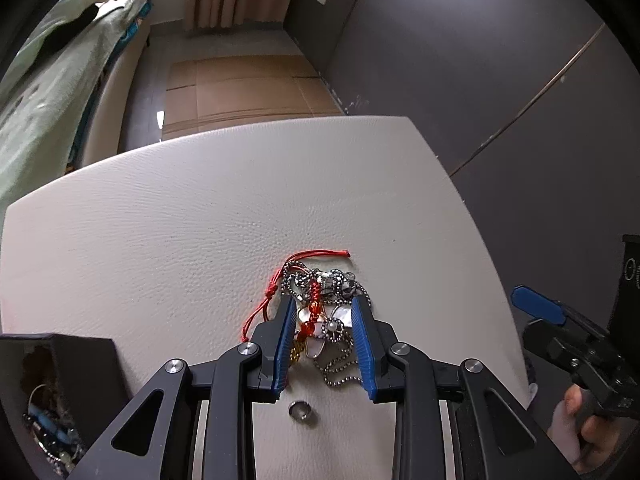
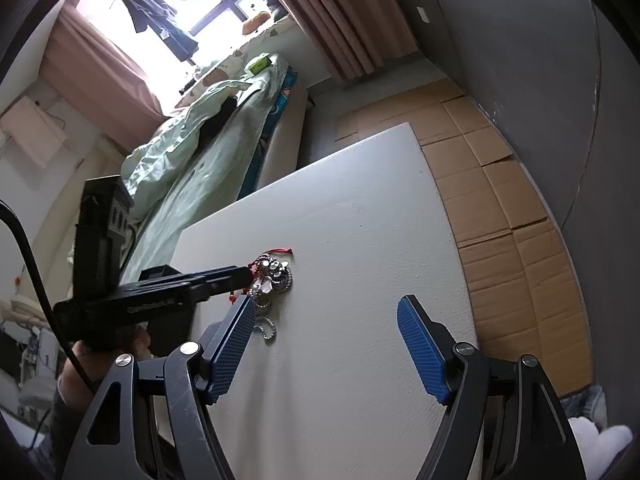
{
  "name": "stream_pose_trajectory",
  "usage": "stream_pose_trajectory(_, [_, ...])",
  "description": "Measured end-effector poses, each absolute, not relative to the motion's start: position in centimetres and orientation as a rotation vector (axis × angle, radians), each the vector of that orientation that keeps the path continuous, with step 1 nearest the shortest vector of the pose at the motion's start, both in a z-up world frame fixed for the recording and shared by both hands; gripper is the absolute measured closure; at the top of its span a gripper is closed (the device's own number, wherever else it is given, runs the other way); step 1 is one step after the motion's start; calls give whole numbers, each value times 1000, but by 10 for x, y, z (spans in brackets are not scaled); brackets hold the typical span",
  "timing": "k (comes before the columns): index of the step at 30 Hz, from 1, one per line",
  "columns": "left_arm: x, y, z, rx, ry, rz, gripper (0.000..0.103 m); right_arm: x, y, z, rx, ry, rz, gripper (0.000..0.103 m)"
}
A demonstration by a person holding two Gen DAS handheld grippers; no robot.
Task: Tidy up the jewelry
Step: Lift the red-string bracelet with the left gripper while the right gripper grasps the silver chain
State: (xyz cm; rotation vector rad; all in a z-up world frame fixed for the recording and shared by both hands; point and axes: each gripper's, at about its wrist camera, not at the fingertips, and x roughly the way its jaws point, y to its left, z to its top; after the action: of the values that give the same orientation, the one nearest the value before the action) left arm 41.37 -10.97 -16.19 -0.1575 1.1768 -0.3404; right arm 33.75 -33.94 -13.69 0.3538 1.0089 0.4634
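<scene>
Just behind the blue pads of our left gripper [image 1: 325, 312], a small silver ring [image 1: 302, 411] lies on the white table [image 1: 160, 240]. We hold that gripper low and level over the table, jaws parted around the near half of the jewelry tangle [image 1: 324, 304]: bead chain, pearl-centred pendant and red cord sit between the pads, but we cannot tell whether the pads touch them. The red cord loops out past the left pad and ahead of the tips. At the lower left, beside the gripper body, stands a black box [image 1: 60, 368] with jewelry inside. Our right gripper [image 2: 326, 312] hovers tilted above the table, jaws spread wide and holding nothing; the tangle lies just past its left fingertip. Beyond the table we see cardboard on the floor [image 2: 500, 200] and a bed [image 2: 200, 140].
</scene>
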Motion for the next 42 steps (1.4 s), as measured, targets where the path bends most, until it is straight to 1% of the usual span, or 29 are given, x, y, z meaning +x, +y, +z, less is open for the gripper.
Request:
stream_pose_trajectory(3, [415,-114,-167,-134,1189,-333,84,339,-338,-139,357,1014,464,28])
stream_pose_trajectory(5, [416,-113,-168,-131,1185,-332,87,340,-336,-141,356,1020,466,28])
stream_pose_trajectory(6, [416,-113,-167,-128,1187,-330,93,340,-335,-142,355,1023,467,28])
stream_pose_trajectory(7, [416,-112,-167,-126,1188,-328,96,341,-334,-144,356,1026,468,28])
stream_pose_trajectory(13, [411,-102,-151,-157,1146,-350,96,345,-319,-149,356,1044,492,29])
stream_pose_trajectory(16, [408,-96,-140,-168,1123,-356,96,347,-312,-151,354,1054,515,38])
stream_pose_trajectory(19, [403,-89,-130,-177,1099,-357,96,351,-302,-153,351,1064,536,41])
stream_pose_trajectory(23, [397,-79,-118,-196,1069,-353,96,353,-290,-154,350,1074,566,52])
stream_pose_trajectory(28, [388,-65,-106,-224,1042,-358,96,356,-274,-155,347,1093,602,59])
stream_pose_trajectory(34, [381,-52,-95,-244,1019,-366,96,363,-258,-158,317,1110,594,60])
stream_pose_trajectory(42, [373,-36,-81,-260,983,-356,96,391,-237,-166,206,1157,524,59])
